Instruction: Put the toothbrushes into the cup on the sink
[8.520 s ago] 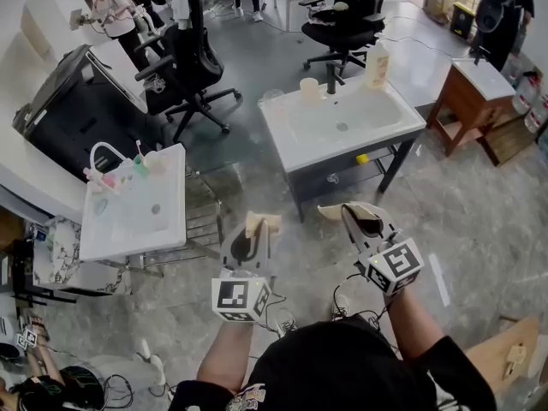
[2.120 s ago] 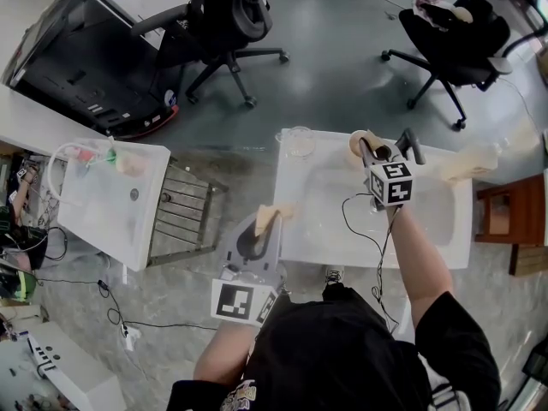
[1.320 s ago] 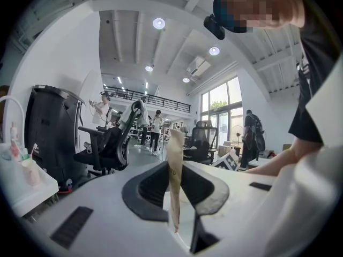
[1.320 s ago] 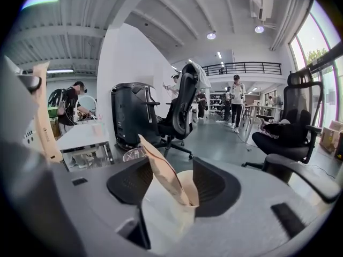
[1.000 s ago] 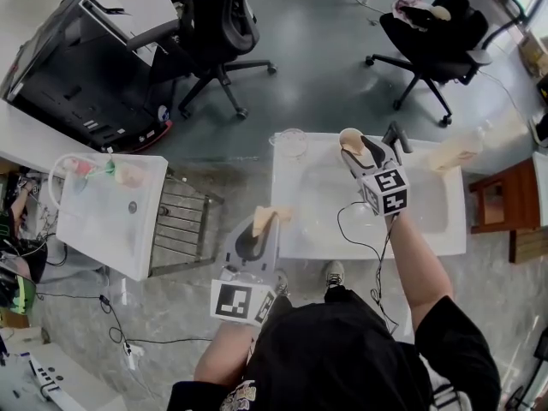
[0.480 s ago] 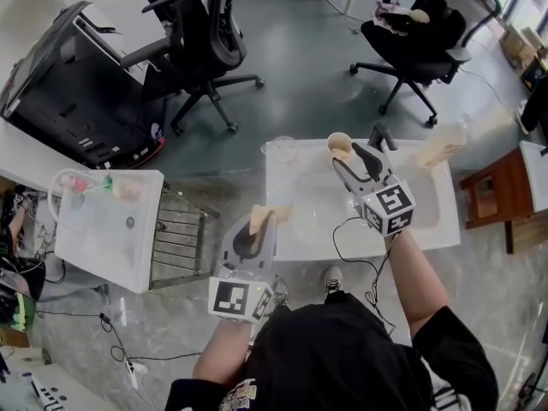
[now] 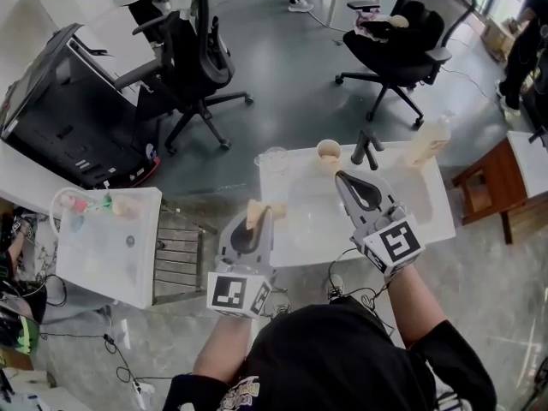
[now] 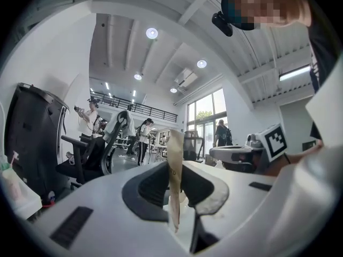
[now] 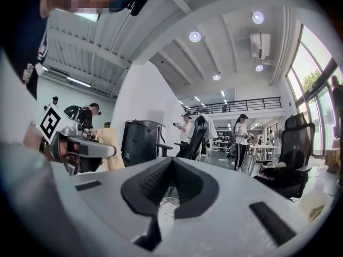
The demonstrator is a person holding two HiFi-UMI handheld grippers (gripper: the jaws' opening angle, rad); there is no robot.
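A tan cup (image 7: 328, 152) stands at the back rim of the white sink (image 7: 432, 217), left of the black faucet (image 7: 368, 146); what is inside it is too small to tell. My left gripper (image 7: 254, 226) hangs over the sink's front left edge, shut on a flat beige toothbrush (image 7: 261, 211) that sticks up between its jaws (image 8: 174, 165). My right gripper (image 7: 347, 181) is over the basin, a little short of the cup. Its jaws are closing and meet with nothing between them, as the right gripper view (image 9: 171, 165) shows.
A clear glass beaker (image 7: 273, 159) stands at the sink's back left corner and a pale bottle (image 7: 428, 141) at its back right. Left of it are a metal rack (image 7: 175, 247) and a second white sink (image 7: 103, 247). Office chairs (image 7: 193, 67) stand behind.
My right gripper has drawn back from the cup toward me and its jaws have gone from wide open to closed. The left gripper still holds the toothbrush in the same place.
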